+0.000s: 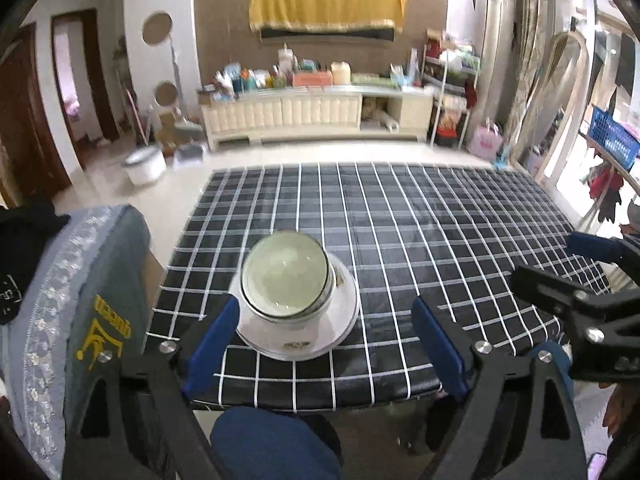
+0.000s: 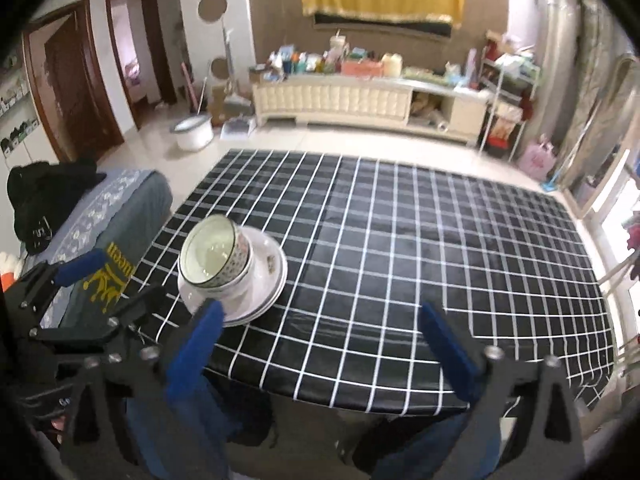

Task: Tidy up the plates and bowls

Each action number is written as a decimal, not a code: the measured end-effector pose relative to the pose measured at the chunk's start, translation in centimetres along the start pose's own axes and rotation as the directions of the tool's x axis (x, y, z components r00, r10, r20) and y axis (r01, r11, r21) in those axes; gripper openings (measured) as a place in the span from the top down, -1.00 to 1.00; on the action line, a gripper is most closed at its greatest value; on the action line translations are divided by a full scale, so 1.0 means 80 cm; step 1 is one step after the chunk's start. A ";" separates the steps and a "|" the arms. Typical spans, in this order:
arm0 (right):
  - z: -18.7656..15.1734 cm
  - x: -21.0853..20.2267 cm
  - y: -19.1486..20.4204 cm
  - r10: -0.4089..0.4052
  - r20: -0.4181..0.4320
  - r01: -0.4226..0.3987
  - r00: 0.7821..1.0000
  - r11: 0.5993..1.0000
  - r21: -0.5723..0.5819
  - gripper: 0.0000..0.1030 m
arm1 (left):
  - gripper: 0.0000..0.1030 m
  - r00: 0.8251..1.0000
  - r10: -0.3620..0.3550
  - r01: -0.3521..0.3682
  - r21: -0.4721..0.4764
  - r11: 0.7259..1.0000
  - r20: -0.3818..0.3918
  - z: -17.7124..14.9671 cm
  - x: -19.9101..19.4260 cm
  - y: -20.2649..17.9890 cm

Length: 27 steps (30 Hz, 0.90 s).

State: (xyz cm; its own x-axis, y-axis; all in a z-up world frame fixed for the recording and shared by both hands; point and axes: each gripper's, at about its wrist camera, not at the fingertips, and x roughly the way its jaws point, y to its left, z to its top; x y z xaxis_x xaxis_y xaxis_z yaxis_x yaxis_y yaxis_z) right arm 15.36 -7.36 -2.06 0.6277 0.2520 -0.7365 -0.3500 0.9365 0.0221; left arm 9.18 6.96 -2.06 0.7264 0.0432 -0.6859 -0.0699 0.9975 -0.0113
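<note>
Both my left tool and right tool gape empty; the stacked bowls on plates look glazed, slippery, fragile, best pinched at rims.

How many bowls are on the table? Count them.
2: a patterned ceramic bowl nested in a white bowl, both atop the stacked white plates. More may be hidden.

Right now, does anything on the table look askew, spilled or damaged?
Nothing stands out. The bowls sit nested upright on the stacked plates near the table edge; no spill or chips visible. Both grippers are open and empty.
</note>
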 end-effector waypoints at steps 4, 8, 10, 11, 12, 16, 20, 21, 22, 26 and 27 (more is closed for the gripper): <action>-0.014 -0.040 -0.003 -0.032 0.098 0.032 0.995 0.999 0.003 -0.99 | -1.00 0.995 0.045 -0.044 -0.019 0.999 0.084 -0.004 -0.038 -0.009; -0.029 -0.082 -0.008 -0.084 0.199 0.082 0.976 0.996 0.020 -0.99 | -1.00 0.987 0.047 -0.050 0.015 0.999 0.155 -0.011 -0.078 -0.031; -0.038 -0.101 -0.010 -0.107 0.233 0.100 0.967 0.994 0.041 -1.00 | -1.00 0.980 0.046 -0.052 0.027 0.998 0.192 -0.015 -0.095 -0.040; -0.043 -0.109 -0.011 -0.120 0.247 0.111 0.962 0.993 0.047 -1.00 | -1.00 0.976 0.040 -0.048 0.033 0.998 0.214 -0.018 -0.105 -0.044; -0.049 -0.121 -0.013 -0.136 0.270 0.125 0.953 0.991 0.057 -1.00 | -1.00 0.970 0.036 -0.046 0.037 0.998 0.242 -0.022 -0.117 -0.048; -0.070 -0.151 -0.015 -0.167 0.322 0.145 0.932 0.985 0.090 -1.00 | -1.00 0.947 0.024 -0.043 0.051 0.998 0.320 -0.037 -0.151 -0.062; -0.093 -0.170 -0.019 -0.179 0.342 0.143 0.923 0.981 0.131 -1.00 | -1.00 0.942 0.027 -0.065 0.103 0.993 0.335 -0.052 -0.168 -0.082; -0.099 -0.172 -0.021 -0.177 0.343 0.136 0.922 0.981 0.141 -1.00 | -1.00 0.944 0.018 -0.057 0.106 0.993 0.331 -0.054 -0.170 -0.083; -0.105 -0.174 -0.021 -0.176 0.342 0.131 0.923 0.980 0.151 -1.00 | -1.00 0.947 0.002 -0.038 0.106 0.994 0.322 -0.058 -0.171 -0.082; -0.116 -0.176 -0.020 -0.185 0.335 0.141 0.924 0.978 0.153 -1.00 | -1.00 0.953 -0.023 -0.008 0.101 0.995 0.302 -0.072 -0.173 -0.083; -0.118 -0.178 -0.019 -0.188 0.334 0.145 0.924 0.978 0.151 -1.00 | -1.00 0.953 -0.022 -0.007 0.095 0.995 0.301 -0.076 -0.173 -0.082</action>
State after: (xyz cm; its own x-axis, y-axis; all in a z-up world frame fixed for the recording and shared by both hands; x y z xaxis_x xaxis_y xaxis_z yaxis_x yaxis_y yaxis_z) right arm 0.38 -14.66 2.00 0.8778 0.1378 -0.4587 -0.1463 0.9891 0.0173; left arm -4.56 -0.51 3.09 0.9000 0.0358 -0.4345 -0.0094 0.9980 0.0627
